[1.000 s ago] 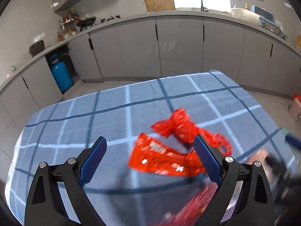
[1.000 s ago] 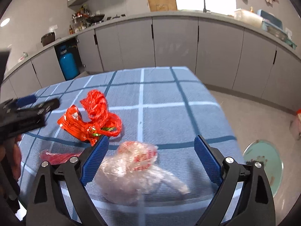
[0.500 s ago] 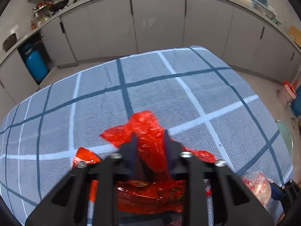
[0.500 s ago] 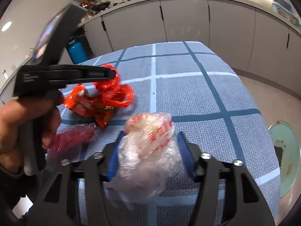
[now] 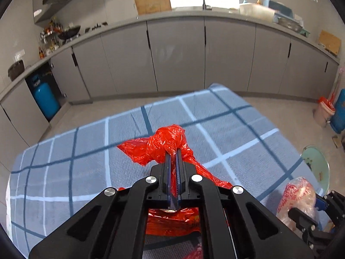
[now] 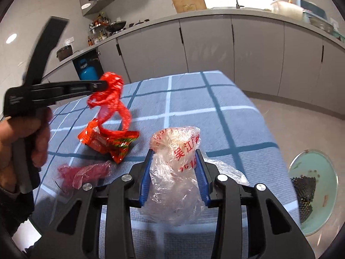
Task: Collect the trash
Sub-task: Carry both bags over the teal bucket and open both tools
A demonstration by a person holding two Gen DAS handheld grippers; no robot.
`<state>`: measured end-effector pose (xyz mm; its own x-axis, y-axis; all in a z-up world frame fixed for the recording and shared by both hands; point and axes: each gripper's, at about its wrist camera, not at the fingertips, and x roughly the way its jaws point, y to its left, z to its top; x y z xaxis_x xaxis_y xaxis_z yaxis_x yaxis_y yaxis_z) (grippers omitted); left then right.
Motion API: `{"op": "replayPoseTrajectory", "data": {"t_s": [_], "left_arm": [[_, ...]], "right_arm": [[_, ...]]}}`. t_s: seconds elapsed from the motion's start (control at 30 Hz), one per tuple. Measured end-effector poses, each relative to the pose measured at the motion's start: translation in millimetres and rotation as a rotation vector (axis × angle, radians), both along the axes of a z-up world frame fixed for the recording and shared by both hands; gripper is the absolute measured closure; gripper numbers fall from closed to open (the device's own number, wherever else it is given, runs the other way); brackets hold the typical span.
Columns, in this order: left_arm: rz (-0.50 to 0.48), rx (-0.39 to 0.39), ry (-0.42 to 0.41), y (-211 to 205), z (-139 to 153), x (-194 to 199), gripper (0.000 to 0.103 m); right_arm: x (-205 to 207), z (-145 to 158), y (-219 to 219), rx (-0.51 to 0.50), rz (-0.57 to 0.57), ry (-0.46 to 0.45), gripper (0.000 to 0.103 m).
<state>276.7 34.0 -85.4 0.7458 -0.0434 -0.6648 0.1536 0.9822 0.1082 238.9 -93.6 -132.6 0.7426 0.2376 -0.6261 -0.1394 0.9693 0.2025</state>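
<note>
My left gripper [image 5: 172, 157] is shut on a red plastic bag [image 5: 160, 145] and holds it lifted above the blue checked tablecloth [image 5: 226, 129]; the bag also shows in the right wrist view [image 6: 111, 96], hanging from the left gripper [image 6: 103, 84]. My right gripper [image 6: 174, 153] is shut on a crumpled clear plastic bag with red print [image 6: 179, 164], which also shows in the left wrist view [image 5: 298, 198]. A red snack wrapper [image 6: 108, 140] and a dark pink wrapper [image 6: 84, 171] lie on the cloth.
A pale green trash bin [image 6: 312, 190] with a dark liner stands on the floor right of the table. Grey kitchen cabinets [image 5: 176, 54] run along the back. A blue gas cylinder [image 5: 46, 99] stands at the left. A bucket [image 5: 323, 113] stands at far right.
Both grippers have closed, the left on the red bag, the right on the clear bag. The left gripper has since lifted the red bag off the cloth.
</note>
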Motion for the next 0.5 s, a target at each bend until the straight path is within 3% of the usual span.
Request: {"op": "replayPoseTrajectory", "data": {"t_s": [0.17, 0.5], "left_arm": [[-0.039, -0.008, -0.039, -19.4, 15.4, -14.2, 0.098], [-0.211, -0.016, -0.058, -104.0, 24.3, -31.6, 0.098]], "right_arm": [[-7.8, 8.2, -22.4, 0.002, -0.050, -0.025, 0.065], [-21.7, 10.4, -97.2, 0.001, -0.211, -0.047, 0.065]]}}
